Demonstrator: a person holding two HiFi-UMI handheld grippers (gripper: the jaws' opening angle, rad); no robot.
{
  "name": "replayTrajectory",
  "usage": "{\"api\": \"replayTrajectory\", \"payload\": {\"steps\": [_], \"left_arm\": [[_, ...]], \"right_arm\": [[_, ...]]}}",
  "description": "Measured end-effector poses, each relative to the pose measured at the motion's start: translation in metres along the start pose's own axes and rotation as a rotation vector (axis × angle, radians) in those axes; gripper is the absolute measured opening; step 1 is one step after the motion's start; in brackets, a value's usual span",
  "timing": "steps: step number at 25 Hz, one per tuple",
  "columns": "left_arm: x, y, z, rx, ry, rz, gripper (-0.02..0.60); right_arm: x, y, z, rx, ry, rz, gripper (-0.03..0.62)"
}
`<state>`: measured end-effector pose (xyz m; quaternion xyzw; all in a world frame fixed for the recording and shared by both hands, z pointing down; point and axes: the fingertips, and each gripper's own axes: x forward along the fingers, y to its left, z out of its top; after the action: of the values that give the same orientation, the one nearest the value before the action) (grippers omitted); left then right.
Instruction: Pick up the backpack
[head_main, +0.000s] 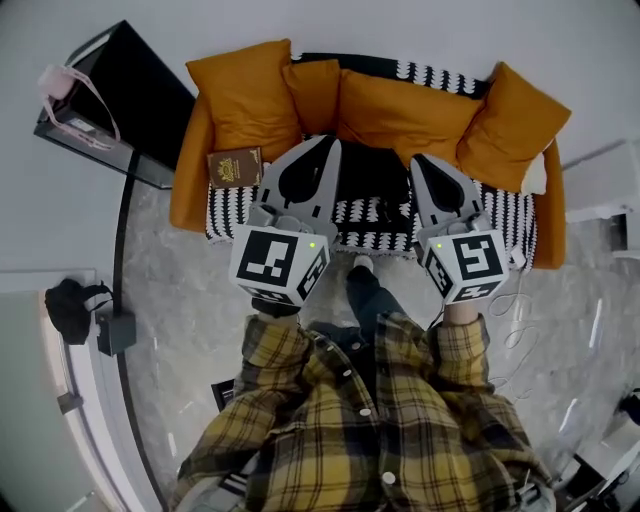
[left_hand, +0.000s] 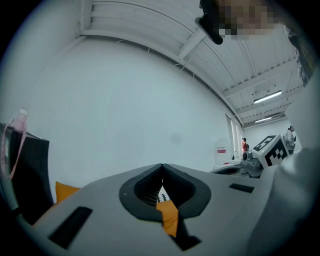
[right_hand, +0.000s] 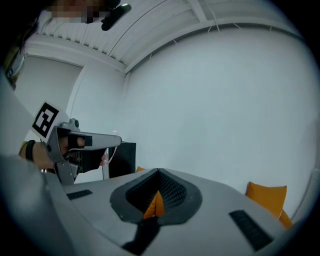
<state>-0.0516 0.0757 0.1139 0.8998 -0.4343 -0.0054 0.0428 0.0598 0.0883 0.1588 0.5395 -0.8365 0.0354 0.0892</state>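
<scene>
In the head view a black, backpack-like thing (head_main: 376, 178) lies on the seat of an orange sofa (head_main: 400, 110), on a black-and-white patterned throw (head_main: 380, 238). It is partly hidden by my two grippers, which hover in front of it. My left gripper (head_main: 330, 143) points at the sofa, jaws shut and empty. To the right of the black thing, my right gripper (head_main: 418, 160) is shut and empty too. The left gripper view shows the shut left gripper (left_hand: 161, 168) before a white wall, orange cushion below. The right gripper view shows the shut right gripper (right_hand: 157, 171) likewise.
A brown book (head_main: 235, 167) lies on the sofa's left end. A black cabinet (head_main: 135, 95) with a pink bottle (head_main: 58, 80) stands at the left. A black bag (head_main: 68, 308) sits on a white ledge at lower left. A white cable (head_main: 515, 315) trails on the marble floor.
</scene>
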Motion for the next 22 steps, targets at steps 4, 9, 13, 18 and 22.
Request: {"api": "replayTrajectory", "payload": {"steps": [4, 9, 13, 18, 22], "left_arm": [[0.048, 0.008, -0.004, -0.006, 0.011, 0.024, 0.017], [0.085, 0.015, -0.010, -0.007, 0.031, 0.039, 0.017], [0.100, 0.027, -0.012, -0.004, 0.045, 0.048, 0.017], [0.113, 0.045, -0.008, -0.007, 0.045, 0.044, 0.017], [0.122, 0.056, -0.004, -0.009, 0.046, 0.040, 0.017]], "right_arm": [[0.032, -0.033, -0.003, -0.002, 0.016, 0.040, 0.015], [0.061, -0.064, -0.004, 0.008, 0.021, 0.060, 0.015], [0.080, -0.073, -0.002, 0.021, 0.019, 0.062, 0.015], [0.095, -0.072, 0.004, 0.009, 0.022, 0.065, 0.015], [0.108, -0.073, 0.008, 0.013, 0.024, 0.065, 0.015]]}}
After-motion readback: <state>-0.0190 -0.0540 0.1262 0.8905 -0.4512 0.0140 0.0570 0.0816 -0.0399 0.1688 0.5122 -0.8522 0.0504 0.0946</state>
